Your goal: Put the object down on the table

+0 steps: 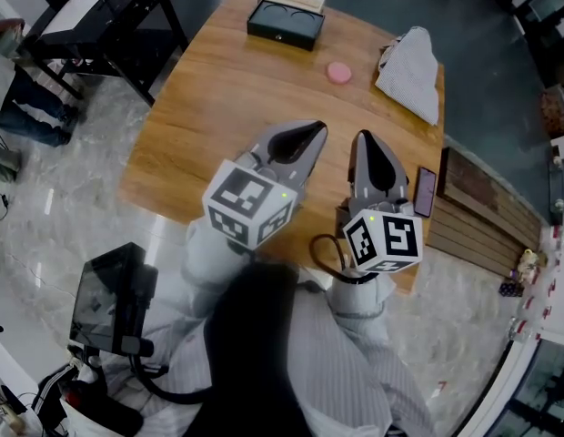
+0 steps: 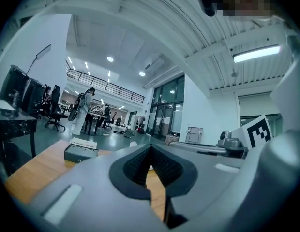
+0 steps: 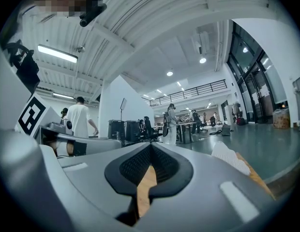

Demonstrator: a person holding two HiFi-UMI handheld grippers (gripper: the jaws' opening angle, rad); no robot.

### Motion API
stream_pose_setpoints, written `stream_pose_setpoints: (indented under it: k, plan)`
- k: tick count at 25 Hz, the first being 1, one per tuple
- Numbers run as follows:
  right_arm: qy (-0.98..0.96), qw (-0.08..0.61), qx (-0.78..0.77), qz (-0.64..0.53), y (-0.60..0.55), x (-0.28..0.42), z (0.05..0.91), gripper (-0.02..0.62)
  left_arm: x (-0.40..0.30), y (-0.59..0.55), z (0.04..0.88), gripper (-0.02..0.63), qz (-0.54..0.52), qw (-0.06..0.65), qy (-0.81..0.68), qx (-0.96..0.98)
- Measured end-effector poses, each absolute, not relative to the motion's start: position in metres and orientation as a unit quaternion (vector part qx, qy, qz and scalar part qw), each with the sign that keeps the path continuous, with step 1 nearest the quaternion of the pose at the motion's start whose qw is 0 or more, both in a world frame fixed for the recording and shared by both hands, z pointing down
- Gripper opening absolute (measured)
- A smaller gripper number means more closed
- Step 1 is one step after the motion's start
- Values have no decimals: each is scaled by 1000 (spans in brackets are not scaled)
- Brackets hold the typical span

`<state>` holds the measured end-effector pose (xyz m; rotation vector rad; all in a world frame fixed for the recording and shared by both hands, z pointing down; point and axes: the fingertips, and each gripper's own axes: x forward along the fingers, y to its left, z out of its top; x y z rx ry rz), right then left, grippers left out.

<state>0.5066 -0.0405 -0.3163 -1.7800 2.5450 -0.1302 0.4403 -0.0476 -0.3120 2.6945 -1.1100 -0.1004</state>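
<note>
Left tool (image 1: 313, 133) and right tool (image 1: 363, 140) closed, empty — pink disc (image 1: 339, 72) ahead probably light, rigid; take by rim.

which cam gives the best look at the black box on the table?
Head view: the black box is seen whole from above, two round recesses visible, near the far edge of the table. Left gripper view catches the box small, nearly side-on. Right gripper view doesn't show it.
</note>
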Motion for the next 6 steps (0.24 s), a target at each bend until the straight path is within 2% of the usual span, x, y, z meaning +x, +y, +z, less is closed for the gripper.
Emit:
stream_pose_setpoints:
  k: [6]
  plan:
    - [820,8,-571,-39,-42,510,-322,12,447,-50,-313,0,-35,117,-375,919]
